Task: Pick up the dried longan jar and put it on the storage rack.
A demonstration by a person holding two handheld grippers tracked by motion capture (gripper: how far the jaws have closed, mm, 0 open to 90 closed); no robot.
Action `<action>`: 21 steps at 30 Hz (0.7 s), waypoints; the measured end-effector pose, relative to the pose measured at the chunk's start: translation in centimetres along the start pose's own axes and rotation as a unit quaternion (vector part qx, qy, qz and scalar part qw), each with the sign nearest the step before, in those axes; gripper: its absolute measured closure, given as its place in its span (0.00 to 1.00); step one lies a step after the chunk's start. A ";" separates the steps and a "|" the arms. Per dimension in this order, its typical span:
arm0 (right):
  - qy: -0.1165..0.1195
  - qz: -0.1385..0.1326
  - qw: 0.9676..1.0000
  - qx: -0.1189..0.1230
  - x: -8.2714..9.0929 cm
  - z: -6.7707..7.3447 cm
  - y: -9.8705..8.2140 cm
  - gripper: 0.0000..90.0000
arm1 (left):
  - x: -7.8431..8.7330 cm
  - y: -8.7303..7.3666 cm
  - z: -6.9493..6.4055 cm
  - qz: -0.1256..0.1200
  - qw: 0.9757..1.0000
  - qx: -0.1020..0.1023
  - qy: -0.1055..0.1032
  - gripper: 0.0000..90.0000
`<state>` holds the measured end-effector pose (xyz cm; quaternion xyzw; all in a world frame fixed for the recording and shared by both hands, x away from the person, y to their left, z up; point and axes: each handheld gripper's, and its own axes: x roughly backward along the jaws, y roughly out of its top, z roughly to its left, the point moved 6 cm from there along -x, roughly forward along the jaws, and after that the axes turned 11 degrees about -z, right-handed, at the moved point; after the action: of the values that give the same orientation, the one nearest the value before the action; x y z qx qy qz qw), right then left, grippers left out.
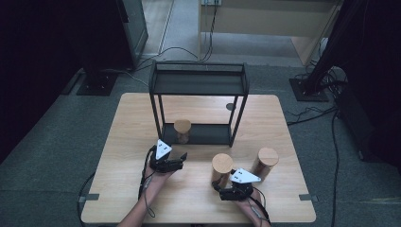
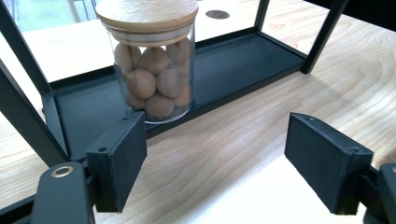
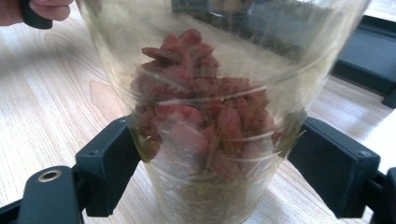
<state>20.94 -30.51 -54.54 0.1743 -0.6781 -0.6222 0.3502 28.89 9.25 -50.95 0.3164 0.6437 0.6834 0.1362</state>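
Across the pale wooden table (image 1: 198, 198), the right gripper (image 3: 212, 154) is clamping an upright glass jar of red dried fruit (image 3: 210, 121) at its twelve o'clock, while the left gripper (image 2: 215, 154) is hanging open and empty.

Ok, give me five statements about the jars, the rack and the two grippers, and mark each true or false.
1. A jar of round brown balls stands on the bottom shelf of the black rack. True.
2. The left gripper holds that jar. False: its jaws are open and empty, with bare table between them.
3. The right gripper has a clear jar of red pieces between its jaws. True.
4. All three jars are on the rack. False: two stand on the table in front of it.
5. The rack's top shelf carries a jar. False: nothing stands on it.
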 end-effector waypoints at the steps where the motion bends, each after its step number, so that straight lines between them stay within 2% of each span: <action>1: 0.000 0.000 1.000 0.000 0.0 0.0 0.0 0.19 | 0.1 0.0 0.0 -0.003 1.000 0.000 -0.001 0.23; 9: 0.000 -0.001 1.000 -0.001 0.0 -0.1 0.0 0.19 | 1.0 -0.3 0.0 -0.011 1.000 0.006 -0.004 0.23; 12: 0.000 0.000 1.000 -0.002 0.0 -0.1 0.0 0.19 | 1.2 -0.4 0.1 -0.014 1.000 0.017 -0.009 0.23; 18: 0.000 0.000 1.000 -0.002 0.0 0.0 0.0 0.19 | 1.8 -0.6 0.0 -0.013 1.000 0.008 -0.016 0.23; 21: 0.000 0.001 1.000 -0.002 0.0 -0.1 0.0 0.19 | 1.9 -0.7 0.1 -0.014 1.000 0.011 -0.019 0.23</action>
<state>20.99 -30.53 -54.53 0.1733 -0.6769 -0.6234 0.3510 27.27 10.55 -51.16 0.3214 0.6531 0.6682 0.1542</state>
